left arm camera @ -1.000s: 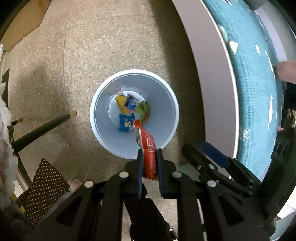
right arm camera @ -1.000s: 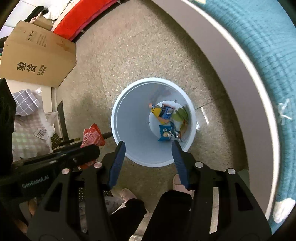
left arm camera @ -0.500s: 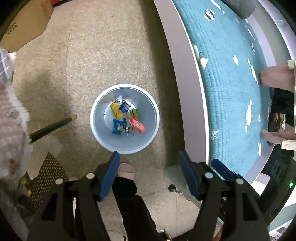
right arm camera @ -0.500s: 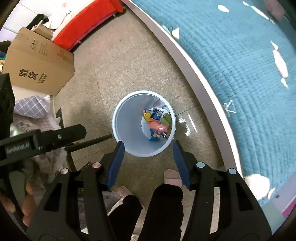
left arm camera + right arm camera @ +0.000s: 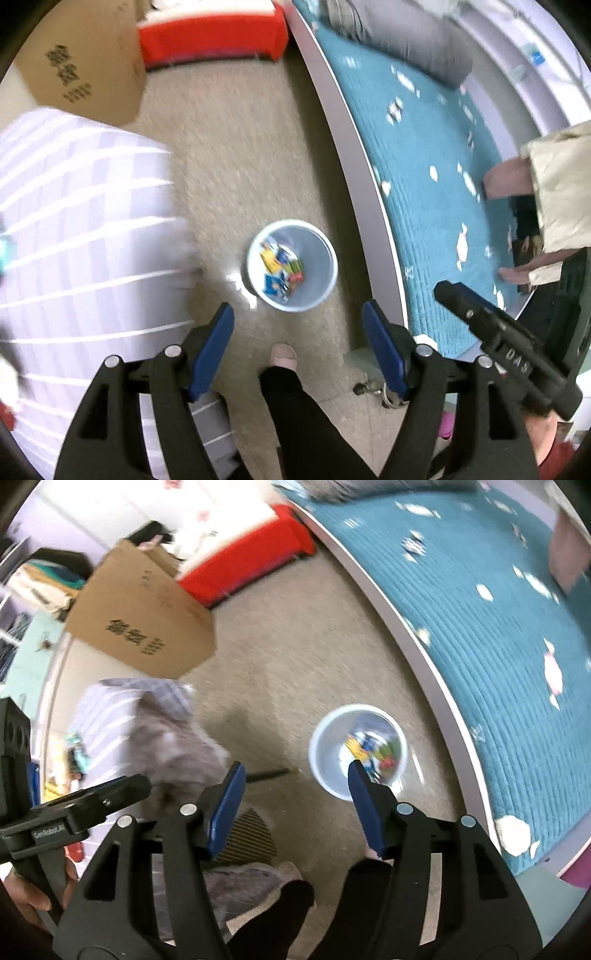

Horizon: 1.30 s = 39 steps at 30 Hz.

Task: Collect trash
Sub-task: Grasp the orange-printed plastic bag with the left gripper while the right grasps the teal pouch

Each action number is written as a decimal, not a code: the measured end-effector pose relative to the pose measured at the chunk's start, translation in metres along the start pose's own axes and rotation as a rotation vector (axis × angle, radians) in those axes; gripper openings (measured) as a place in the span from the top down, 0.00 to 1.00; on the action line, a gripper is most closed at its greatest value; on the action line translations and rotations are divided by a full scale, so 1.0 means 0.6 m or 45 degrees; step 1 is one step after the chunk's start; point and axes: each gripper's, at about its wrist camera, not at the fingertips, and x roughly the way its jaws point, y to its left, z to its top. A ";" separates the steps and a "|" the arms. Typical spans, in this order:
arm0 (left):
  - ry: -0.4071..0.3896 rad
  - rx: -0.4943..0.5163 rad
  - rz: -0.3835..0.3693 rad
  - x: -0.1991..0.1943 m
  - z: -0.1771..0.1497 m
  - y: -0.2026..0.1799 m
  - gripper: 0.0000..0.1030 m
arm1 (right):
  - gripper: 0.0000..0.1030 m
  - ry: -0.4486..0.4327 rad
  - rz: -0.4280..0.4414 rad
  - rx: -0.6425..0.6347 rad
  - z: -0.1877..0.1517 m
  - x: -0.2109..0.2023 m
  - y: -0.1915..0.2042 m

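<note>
Wrappers (image 5: pixel 282 271) in bin (image 5: pixel 325 251), bin left of bed (image 5: pixel 424 192).

The left gripper's body (image 5: pixel 70 818) reads "GenRobot.AI" (the cardboard box's (image 5: pixel 144 627) dark print is too blurred).

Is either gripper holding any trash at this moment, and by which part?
Nothing is held. The left gripper and right gripper both show bare pads with jaws opening and nothing between them; the wrappers lie in the bin.

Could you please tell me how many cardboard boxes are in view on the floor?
1. The cardboard box stands on the floor beside the red furniture, beyond the trash bin. Others may be hidden outside these views.
</note>
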 end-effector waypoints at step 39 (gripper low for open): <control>-0.176 -0.276 0.197 -0.210 0.012 0.546 0.69 | 0.44 0.136 0.105 -0.664 -0.032 0.245 0.632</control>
